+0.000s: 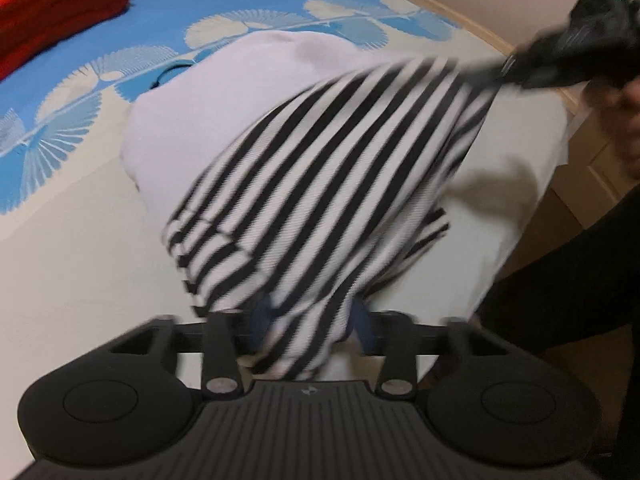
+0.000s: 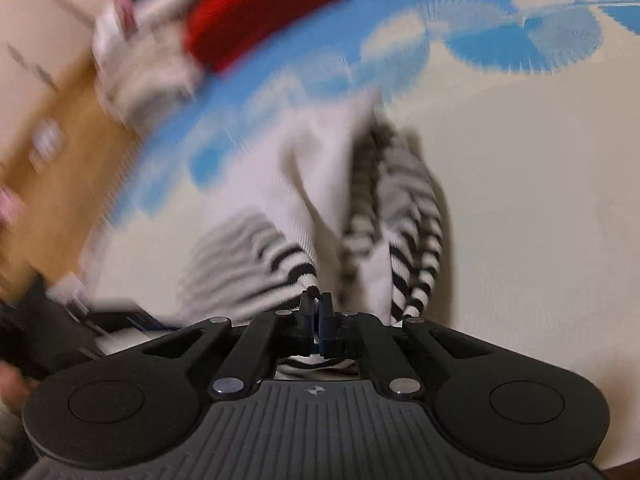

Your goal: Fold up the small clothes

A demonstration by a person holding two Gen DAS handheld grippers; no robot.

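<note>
A black-and-white striped garment [image 1: 320, 168] with a plain white part [image 1: 224, 92] hangs stretched above the bed. My left gripper [image 1: 308, 320] has its blue-padded fingers [image 1: 262, 316] apart, with a bunch of the striped cloth between them. My right gripper [image 1: 508, 72] pinches the garment's far corner at the upper right. In the right wrist view my right gripper [image 2: 319, 312] is shut on the striped garment [image 2: 404, 216], which hangs below it, blurred.
The bed has a cream and blue fan-patterned cover [image 1: 248, 4], also seen in the right wrist view [image 2: 520, 152]. A red cushion [image 1: 52, 4] lies at the far left. The bed edge [image 1: 532, 184] drops to a wooden floor at right.
</note>
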